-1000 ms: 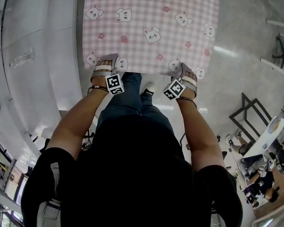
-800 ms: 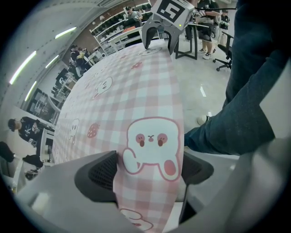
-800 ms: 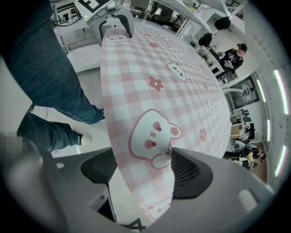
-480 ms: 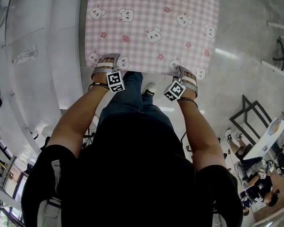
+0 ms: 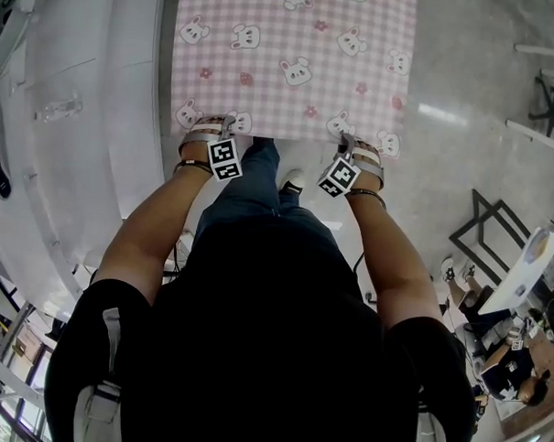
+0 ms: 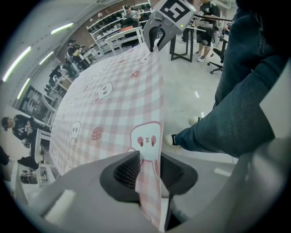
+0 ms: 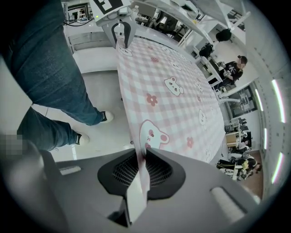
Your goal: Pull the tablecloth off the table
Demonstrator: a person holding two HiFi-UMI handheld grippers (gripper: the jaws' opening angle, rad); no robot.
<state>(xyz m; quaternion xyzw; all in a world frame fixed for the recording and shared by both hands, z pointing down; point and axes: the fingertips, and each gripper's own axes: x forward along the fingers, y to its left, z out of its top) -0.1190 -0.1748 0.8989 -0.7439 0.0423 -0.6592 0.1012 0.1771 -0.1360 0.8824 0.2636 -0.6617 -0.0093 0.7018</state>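
Note:
A pink checked tablecloth (image 5: 293, 60) with bunny prints covers the table, which is hidden beneath it. My left gripper (image 5: 211, 126) is shut on the near left corner of the cloth. In the left gripper view the tablecloth (image 6: 118, 104) edge is pinched between the dark pads of the left gripper (image 6: 148, 166). My right gripper (image 5: 354, 141) holds the near right corner. Its jaws have just been closing, and in the right gripper view the tablecloth (image 7: 173, 86) is clamped in the right gripper (image 7: 142, 166). The cloth's near edge stretches between the two grippers.
The person's jeans-clad legs (image 5: 251, 182) and a shoe (image 5: 290, 177) stand right at the table's near edge. White tables (image 5: 89, 107) lie to the left. A black metal frame (image 5: 483, 234) stands on the floor at right, with seated people (image 5: 509, 363) beyond.
The right gripper has closed on the cloth's right corner. Both grippers have lifted slightly with the near edge of the cloth.

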